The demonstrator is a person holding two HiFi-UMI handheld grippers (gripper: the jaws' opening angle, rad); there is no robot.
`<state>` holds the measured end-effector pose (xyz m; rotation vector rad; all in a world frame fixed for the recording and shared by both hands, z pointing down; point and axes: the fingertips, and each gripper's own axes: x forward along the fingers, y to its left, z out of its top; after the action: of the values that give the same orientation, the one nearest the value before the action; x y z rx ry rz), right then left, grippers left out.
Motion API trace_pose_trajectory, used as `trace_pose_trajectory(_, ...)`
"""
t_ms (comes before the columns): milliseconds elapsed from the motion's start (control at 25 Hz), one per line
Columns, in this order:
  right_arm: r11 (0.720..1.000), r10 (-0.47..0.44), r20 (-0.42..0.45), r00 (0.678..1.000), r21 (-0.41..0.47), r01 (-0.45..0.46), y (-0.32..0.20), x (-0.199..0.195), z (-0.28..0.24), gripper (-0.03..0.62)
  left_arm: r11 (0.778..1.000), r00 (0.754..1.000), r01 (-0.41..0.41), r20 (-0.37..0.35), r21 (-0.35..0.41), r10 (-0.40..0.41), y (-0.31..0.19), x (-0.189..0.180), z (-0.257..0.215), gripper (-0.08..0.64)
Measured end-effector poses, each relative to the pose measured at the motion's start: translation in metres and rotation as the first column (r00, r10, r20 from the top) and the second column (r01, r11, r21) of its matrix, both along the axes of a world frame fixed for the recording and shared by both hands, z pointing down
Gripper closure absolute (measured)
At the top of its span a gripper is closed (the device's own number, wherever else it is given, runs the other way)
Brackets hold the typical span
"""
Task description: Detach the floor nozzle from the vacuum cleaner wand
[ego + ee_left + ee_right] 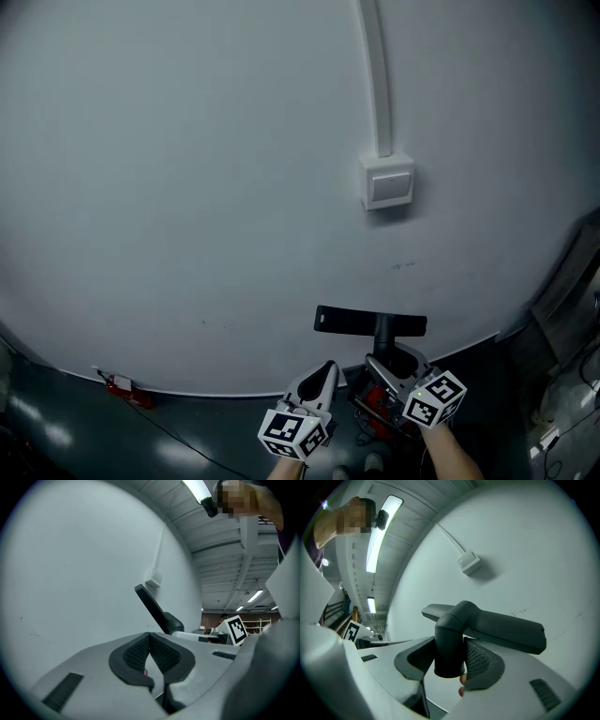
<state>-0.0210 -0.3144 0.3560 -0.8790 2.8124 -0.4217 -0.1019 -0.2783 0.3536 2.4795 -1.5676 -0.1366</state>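
The black floor nozzle (370,321) (506,629) is up in the air in front of a white wall. No wand shows on its round neck (450,644), whose lower end is open. My right gripper (386,361) (450,660) is shut on that neck, one pad on each side. In the left gripper view the nozzle (152,605) shows as a dark bar to the right. My left gripper (323,375) (150,644) sits just left of the right one, shut, its ribbed pads meeting with nothing between them.
A white switch box (387,182) with a cable duct (380,75) above it is on the wall (187,187). On the dark floor below lie a red and black machine part (378,411) under the grippers and a small red object (127,391) with a cable at left.
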Motion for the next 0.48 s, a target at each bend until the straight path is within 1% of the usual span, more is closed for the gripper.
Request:
trace_pose_trajectory(240,0.997,0.045,0.013,0.999,0.068,-0.046,-0.002,0.008,-0.019,0.403,0.999,1.000,0.009,-0.003,0.038,-0.009,-0.004,-0.001,-0.016,0.555)
trace_pose_trajectory(480,0.995,0.059,0.024,0.998,0.084,-0.061,0.001,0.008,-0.023,0.404,0.999,1.000,0.004,-0.005,0.048,-0.004,-0.008,-0.003,-0.023,0.555)
